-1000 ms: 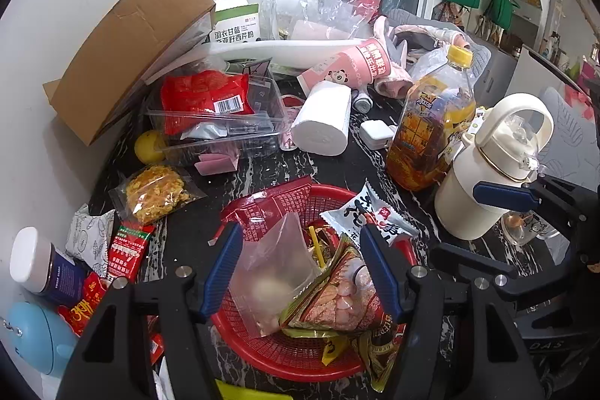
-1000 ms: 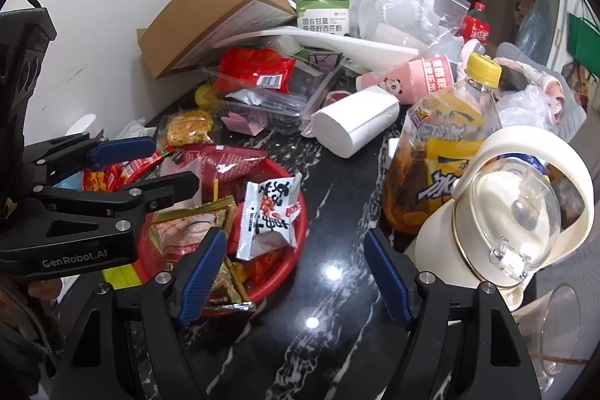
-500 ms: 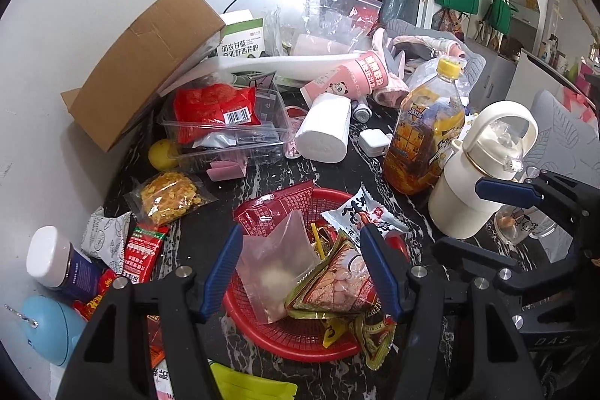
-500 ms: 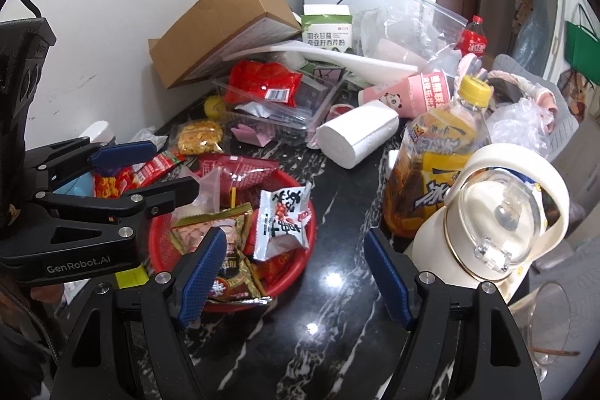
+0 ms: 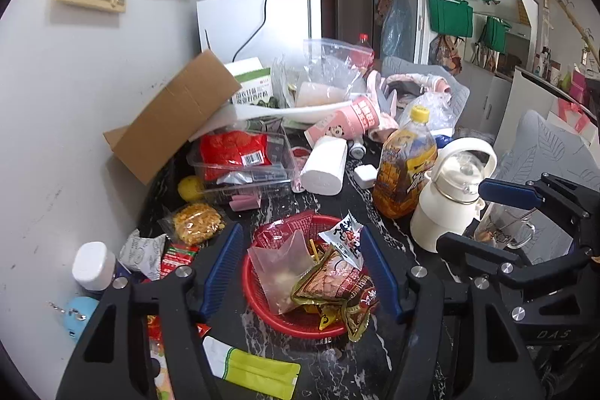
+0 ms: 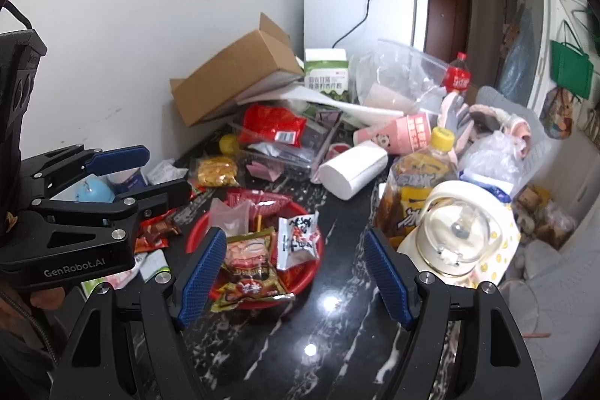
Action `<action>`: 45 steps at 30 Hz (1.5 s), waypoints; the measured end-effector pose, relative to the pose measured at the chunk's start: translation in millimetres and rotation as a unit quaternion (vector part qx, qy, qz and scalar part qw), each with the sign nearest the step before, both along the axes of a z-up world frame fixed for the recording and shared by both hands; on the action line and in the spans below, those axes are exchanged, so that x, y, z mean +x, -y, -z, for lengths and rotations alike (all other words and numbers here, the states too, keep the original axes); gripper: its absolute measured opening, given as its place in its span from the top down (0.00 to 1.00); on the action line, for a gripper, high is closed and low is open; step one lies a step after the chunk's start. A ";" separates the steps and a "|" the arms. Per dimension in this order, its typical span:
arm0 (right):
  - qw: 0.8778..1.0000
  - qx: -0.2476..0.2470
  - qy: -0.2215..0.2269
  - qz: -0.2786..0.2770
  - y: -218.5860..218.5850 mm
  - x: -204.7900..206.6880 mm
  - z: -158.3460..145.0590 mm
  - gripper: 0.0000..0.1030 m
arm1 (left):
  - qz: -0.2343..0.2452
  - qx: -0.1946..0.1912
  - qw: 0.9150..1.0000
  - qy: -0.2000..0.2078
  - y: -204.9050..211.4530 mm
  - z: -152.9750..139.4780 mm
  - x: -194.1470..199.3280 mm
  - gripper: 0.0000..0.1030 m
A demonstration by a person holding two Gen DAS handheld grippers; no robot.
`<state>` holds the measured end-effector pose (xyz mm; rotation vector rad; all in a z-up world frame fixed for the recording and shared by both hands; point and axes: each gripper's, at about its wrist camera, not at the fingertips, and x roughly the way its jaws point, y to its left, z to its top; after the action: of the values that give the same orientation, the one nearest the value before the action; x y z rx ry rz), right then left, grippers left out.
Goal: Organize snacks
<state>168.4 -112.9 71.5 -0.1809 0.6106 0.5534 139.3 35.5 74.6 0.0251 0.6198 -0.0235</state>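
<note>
**Inspector:** Begin nearest. How do the tongs stand?

**Assistant:** The left gripper [image 5: 300, 268] has its jaws apart with nothing between the pads; it hangs above the red basket [image 5: 262, 306] and touches nothing. The right gripper [image 6: 296, 272] stands wide, likewise empty, over bare black marble counter [image 6: 300, 343] just right of the basket. In my judgement both are clear of the work and free to choose a next packet.

**Inspector:** And the snacks themselves?

**Assistant:** Most sit heaped in the basket: a clear bag [image 5: 281, 265], a brown-and-gold packet [image 5: 333, 283] drooping over the near rim, a white sachet [image 5: 345, 235] propped on the far side. The basket appears to serve as the collecting point.

**Inspector:** What lies outside it?

**Assistant:** To the left, near the wall, a bag of yellow crisps [image 5: 197, 222], small red sachets [image 5: 176, 255] and a green-and-white packet [image 5: 255, 366] at the near edge. I judge these still to be gathered.

**Inspector:** Farther back?

**Assistant:** A clear tray [image 5: 243, 167] holding a red packet [image 5: 232, 149], under a tilted cardboard box [image 5: 172, 115]. To the right, a tea bottle [image 5: 405, 167] and white kettle [image 5: 450, 201] stand upright beside the basket, close enough to be knocked.
</note>
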 end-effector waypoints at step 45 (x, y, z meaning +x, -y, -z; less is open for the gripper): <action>0.997 0.037 -0.007 0.072 45.2 -124.9 26.1 0.10 | -0.009 -0.016 1.000 -0.018 22.1 24.1 -123.9 0.34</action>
<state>43.5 -158.0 45.4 -0.0624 0.6102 0.4383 15.4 13.4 50.4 -0.0118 0.6550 -0.0154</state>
